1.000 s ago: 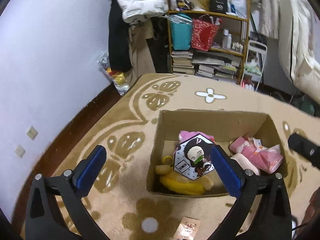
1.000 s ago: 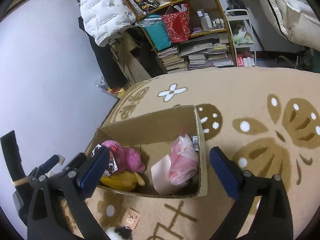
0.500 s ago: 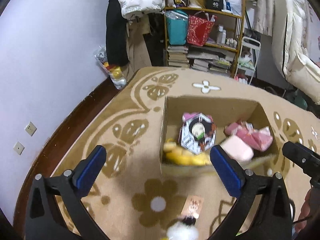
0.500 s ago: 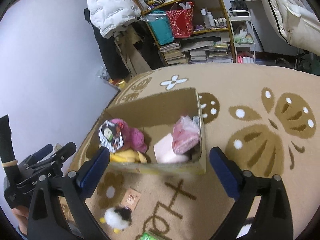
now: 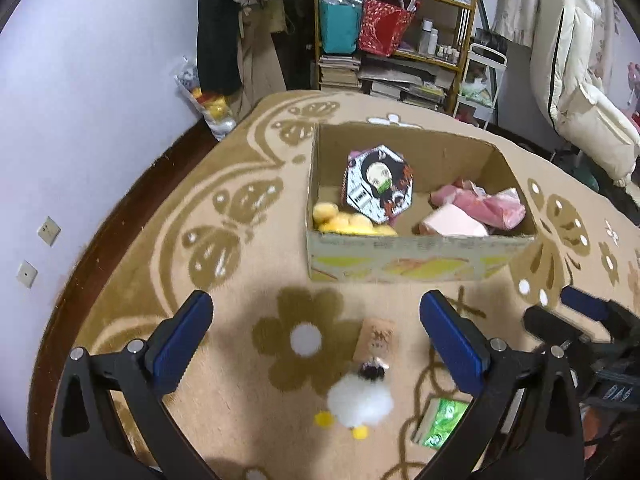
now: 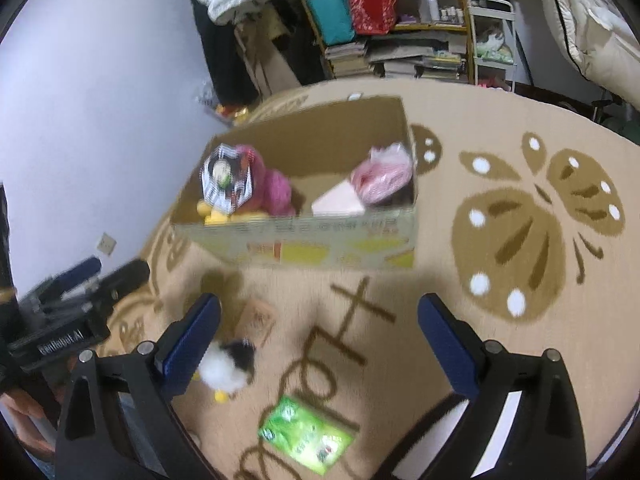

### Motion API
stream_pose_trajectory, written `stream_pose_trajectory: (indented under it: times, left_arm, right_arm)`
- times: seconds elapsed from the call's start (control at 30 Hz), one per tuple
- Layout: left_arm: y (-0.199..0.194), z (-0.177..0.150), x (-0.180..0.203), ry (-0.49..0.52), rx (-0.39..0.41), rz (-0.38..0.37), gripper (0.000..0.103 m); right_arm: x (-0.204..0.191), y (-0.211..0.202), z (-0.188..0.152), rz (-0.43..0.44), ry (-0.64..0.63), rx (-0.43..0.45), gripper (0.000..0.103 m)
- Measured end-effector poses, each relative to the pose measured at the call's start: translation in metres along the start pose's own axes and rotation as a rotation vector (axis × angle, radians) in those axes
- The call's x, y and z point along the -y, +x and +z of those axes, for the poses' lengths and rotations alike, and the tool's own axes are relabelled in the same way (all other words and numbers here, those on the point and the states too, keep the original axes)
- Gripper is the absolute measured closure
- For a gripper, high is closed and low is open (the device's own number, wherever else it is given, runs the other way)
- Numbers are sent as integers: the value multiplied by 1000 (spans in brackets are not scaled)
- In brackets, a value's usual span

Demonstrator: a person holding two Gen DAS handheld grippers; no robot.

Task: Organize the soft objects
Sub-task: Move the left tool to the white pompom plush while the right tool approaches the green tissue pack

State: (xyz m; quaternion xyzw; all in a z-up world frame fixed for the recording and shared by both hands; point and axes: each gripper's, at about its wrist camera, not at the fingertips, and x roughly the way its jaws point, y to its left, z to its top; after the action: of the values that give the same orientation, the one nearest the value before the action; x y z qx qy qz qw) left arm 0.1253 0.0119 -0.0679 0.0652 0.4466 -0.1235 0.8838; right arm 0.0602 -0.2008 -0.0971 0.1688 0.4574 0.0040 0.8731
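Observation:
A cardboard box (image 5: 400, 264) (image 6: 312, 248) stands on the rug and holds a yellow plush (image 5: 344, 222), a hexagonal anime cushion (image 5: 378, 184) (image 6: 226, 180), a pink plush (image 6: 272, 184), a pale pink block (image 5: 452, 222) and a pink bagged item (image 5: 492, 206) (image 6: 384, 174). On the rug in front lie a white fluffy toy with yellow feet (image 5: 360, 402) (image 6: 224, 370), a small tan card (image 5: 376, 338) (image 6: 258, 318) and a green packet (image 5: 440, 428) (image 6: 306, 440). My left gripper (image 5: 316, 348) is open above the white toy. My right gripper (image 6: 320, 344) is open, empty, above the rug.
A beige rug with brown butterfly and flower shapes (image 5: 224, 236) covers the floor. A lilac wall (image 5: 80, 100) runs along the left. A cluttered shelf (image 5: 400, 40) with bags and books stands at the back. A white padded chair (image 5: 580, 100) is at the right.
Both grippers have pulled back from the box and lifted. The box now sits farther away, and the white toy, card and green packet have come into view.

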Motion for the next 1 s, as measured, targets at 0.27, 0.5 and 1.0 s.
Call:
stream_pose_trajectory:
  times: [0.27, 0.5, 1.0]
  left_arm:
    - [0, -20, -2, -8, -50, -2, 1]
    - [19, -41, 5, -22, -134, -66, 1]
    - [57, -68, 20, 24, -275, -11, 4]
  right_arm:
    - [-15, 15, -30, -61, -98, -80, 6]
    - [-31, 26, -50, -78, -196, -134, 7]
    - [-43, 47, -69, -103, -269, -246, 8]
